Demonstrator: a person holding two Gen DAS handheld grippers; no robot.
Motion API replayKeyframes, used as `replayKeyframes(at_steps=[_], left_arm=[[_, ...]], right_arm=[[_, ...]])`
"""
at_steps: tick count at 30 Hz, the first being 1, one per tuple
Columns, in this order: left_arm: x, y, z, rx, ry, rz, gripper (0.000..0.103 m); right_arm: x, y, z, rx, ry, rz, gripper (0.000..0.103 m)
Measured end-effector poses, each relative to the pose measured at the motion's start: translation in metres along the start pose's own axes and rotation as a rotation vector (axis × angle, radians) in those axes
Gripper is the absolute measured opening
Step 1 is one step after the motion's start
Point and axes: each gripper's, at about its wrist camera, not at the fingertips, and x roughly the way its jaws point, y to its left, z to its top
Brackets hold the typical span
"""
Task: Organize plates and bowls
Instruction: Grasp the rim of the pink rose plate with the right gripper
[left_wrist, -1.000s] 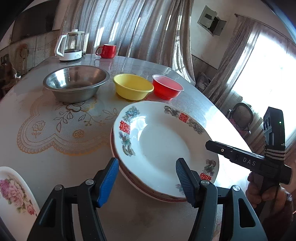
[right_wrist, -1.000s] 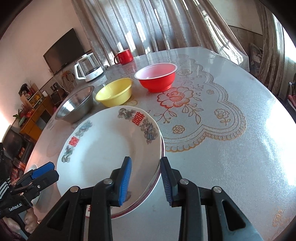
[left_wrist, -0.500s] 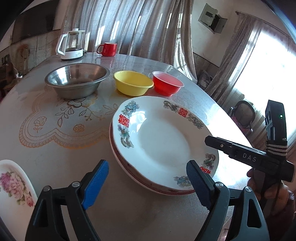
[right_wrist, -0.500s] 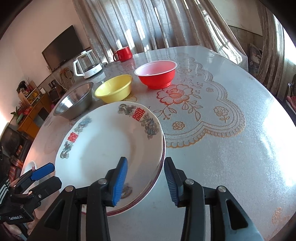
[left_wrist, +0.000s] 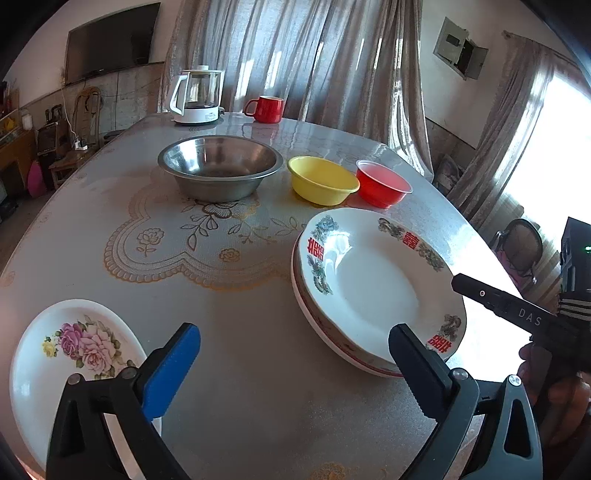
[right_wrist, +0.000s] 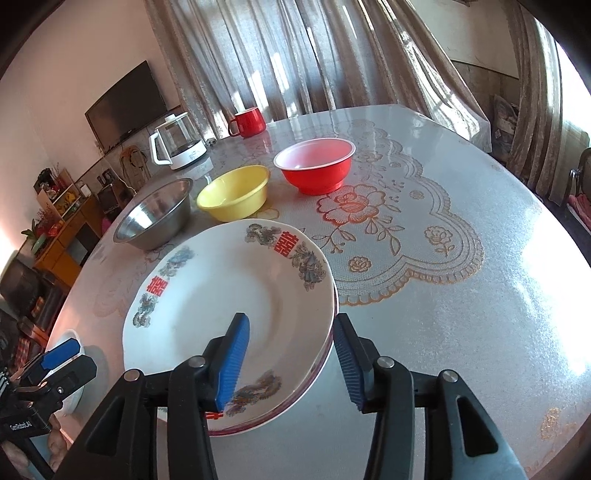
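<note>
A stack of white plates with red characters (left_wrist: 373, 291) lies on the table; it also shows in the right wrist view (right_wrist: 221, 306). A small white plate with pink roses (left_wrist: 70, 354) lies at the near left. A steel bowl (left_wrist: 220, 166), a yellow bowl (left_wrist: 321, 180) and a red bowl (left_wrist: 384, 183) stand in a row behind. My left gripper (left_wrist: 295, 363) is open and empty above the table between the two plates. My right gripper (right_wrist: 291, 358) is open, its jaws either side of the stack's near rim, touching nothing that I can see.
A glass kettle (left_wrist: 197, 96) and a red mug (left_wrist: 266, 109) stand at the far edge of the round table (left_wrist: 166, 236). The table's edge drops off on the right by a chair (left_wrist: 521, 247). A lace pattern covers the middle.
My left gripper has opened wider and drawn back to the left, off the plate stack. My right gripper has opened a little and backed slightly from the stack's rim.
</note>
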Motion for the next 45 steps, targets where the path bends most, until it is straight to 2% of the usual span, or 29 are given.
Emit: replayKeyframes(at_steps=[3, 6, 8, 12, 16, 20, 26, 29, 35, 41, 43, 45], left_arm=[[-0.002, 0.006, -0.002, -0.006, 0.007, 0.054, 0.103], [-0.009, 0.019, -0.004, -0.023, 0.006, 0.073, 0.103], [-0.021, 0.028, -0.005, -0.032, -0.03, 0.095, 0.103], [-0.045, 0.047, -0.009, 0.017, -0.1, 0.207, 0.103], [-0.065, 0.079, -0.016, 0.019, -0.112, 0.277, 0.103], [-0.084, 0.122, -0.025, -0.083, -0.129, 0.356, 0.103], [-0.096, 0.174, -0.048, -0.232, -0.103, 0.382, 0.102], [-0.097, 0.188, -0.059, -0.268, -0.087, 0.386, 0.101], [-0.088, 0.192, -0.071, -0.26, -0.047, 0.351, 0.083], [-0.078, 0.196, -0.076, -0.274, -0.006, 0.279, 0.055], [-0.075, 0.197, -0.078, -0.275, 0.009, 0.256, 0.04], [-0.073, 0.196, -0.079, -0.279, 0.011, 0.222, 0.034]], right_arm=[[-0.004, 0.01, 0.0, -0.021, -0.006, 0.027, 0.047], [-0.006, 0.025, -0.001, -0.062, -0.008, 0.064, 0.047], [-0.006, 0.036, -0.002, -0.09, -0.003, 0.094, 0.048], [-0.001, 0.063, -0.005, -0.141, 0.028, 0.167, 0.048], [0.006, 0.101, -0.012, -0.227, 0.069, 0.249, 0.048], [0.012, 0.14, -0.021, -0.311, 0.118, 0.348, 0.048], [0.034, 0.191, -0.037, -0.384, 0.262, 0.529, 0.048], [0.05, 0.208, -0.046, -0.377, 0.337, 0.571, 0.048], [0.072, 0.229, -0.059, -0.385, 0.42, 0.602, 0.048], [0.087, 0.238, -0.066, -0.385, 0.455, 0.595, 0.048], [0.089, 0.239, -0.067, -0.386, 0.46, 0.594, 0.048], [0.091, 0.24, -0.068, -0.389, 0.458, 0.595, 0.048]])
